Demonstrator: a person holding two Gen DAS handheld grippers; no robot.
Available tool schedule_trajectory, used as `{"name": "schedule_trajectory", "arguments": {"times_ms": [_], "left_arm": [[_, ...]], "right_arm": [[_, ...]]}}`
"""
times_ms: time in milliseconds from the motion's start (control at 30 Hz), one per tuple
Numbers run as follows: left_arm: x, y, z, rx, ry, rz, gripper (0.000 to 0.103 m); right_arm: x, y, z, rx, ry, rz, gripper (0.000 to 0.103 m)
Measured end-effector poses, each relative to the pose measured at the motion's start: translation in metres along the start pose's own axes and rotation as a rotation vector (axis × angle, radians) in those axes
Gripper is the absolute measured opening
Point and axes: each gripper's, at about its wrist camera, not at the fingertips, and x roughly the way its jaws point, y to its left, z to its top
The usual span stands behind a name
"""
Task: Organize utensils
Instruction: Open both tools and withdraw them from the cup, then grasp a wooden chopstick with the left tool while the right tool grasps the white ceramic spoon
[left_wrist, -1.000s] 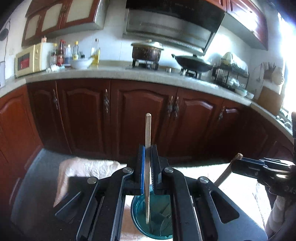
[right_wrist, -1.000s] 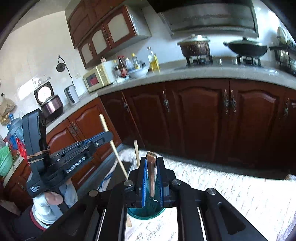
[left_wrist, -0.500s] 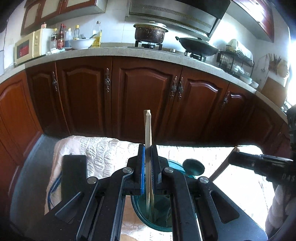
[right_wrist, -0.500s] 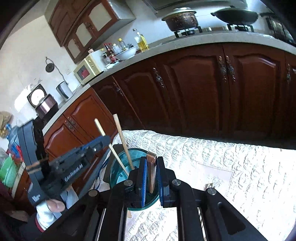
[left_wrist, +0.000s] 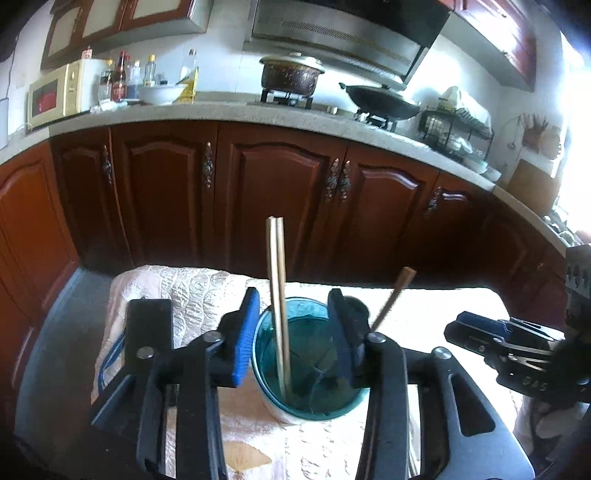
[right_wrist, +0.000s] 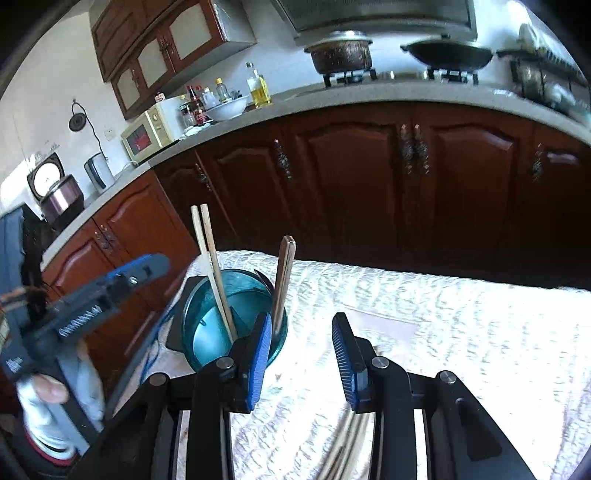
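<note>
A teal glass cup (left_wrist: 310, 373) stands on the white quilted cloth. A pale pair of chopsticks (left_wrist: 277, 295) stands upright in it, and a darker brown pair (left_wrist: 393, 295) leans at its right rim. My left gripper (left_wrist: 293, 332) is open, its jaws either side of the cup. In the right wrist view the cup (right_wrist: 232, 317) sits left of my open right gripper (right_wrist: 301, 354), with the pale chopsticks (right_wrist: 212, 266) and brown chopsticks (right_wrist: 283, 280) in it. More chopsticks (right_wrist: 347, 443) lie on the cloth under the right gripper.
A black flat object (left_wrist: 147, 332) lies left of the cup with a blue cable. Dark wooden cabinets (left_wrist: 280, 199) stand beyond the table's far edge. The right gripper shows at the right of the left wrist view (left_wrist: 491, 339).
Both grippers have opened and let go of their chopsticks, which now stand in the teal cup. The right gripper has drawn back to the right of the cup.
</note>
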Motion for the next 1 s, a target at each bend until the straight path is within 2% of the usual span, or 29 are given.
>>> {"name": "schedule_trajectory", "arguments": {"times_ms": [333,467,600,867,1000], "left_arm": [[-0.036,-0.054,-0.029,0.123,-0.011,-0.042,0.046],[-0.036,-0.076,-0.043,0.131,0.016,-0.096,0.053],[-0.03,-0.095,-0.055,0.14,0.055,-0.13,0.053],[-0.02,-0.101,-0.076,0.151,0.107,-0.13,0.053],[-0.004,-0.09,-0.091,0.12,0.175,-0.152,0.053]], "right_arm": [[-0.052,-0.019,-0.028,0.009,-0.071,-0.156,0.04],[-0.066,-0.035,-0.041,0.043,-0.067,-0.197,0.041],[-0.075,-0.053,-0.052,0.065,-0.054,-0.235,0.041],[-0.075,-0.076,-0.073,0.102,-0.001,-0.266,0.041],[-0.056,-0.087,-0.087,0.14,0.07,-0.22,0.042]]}}
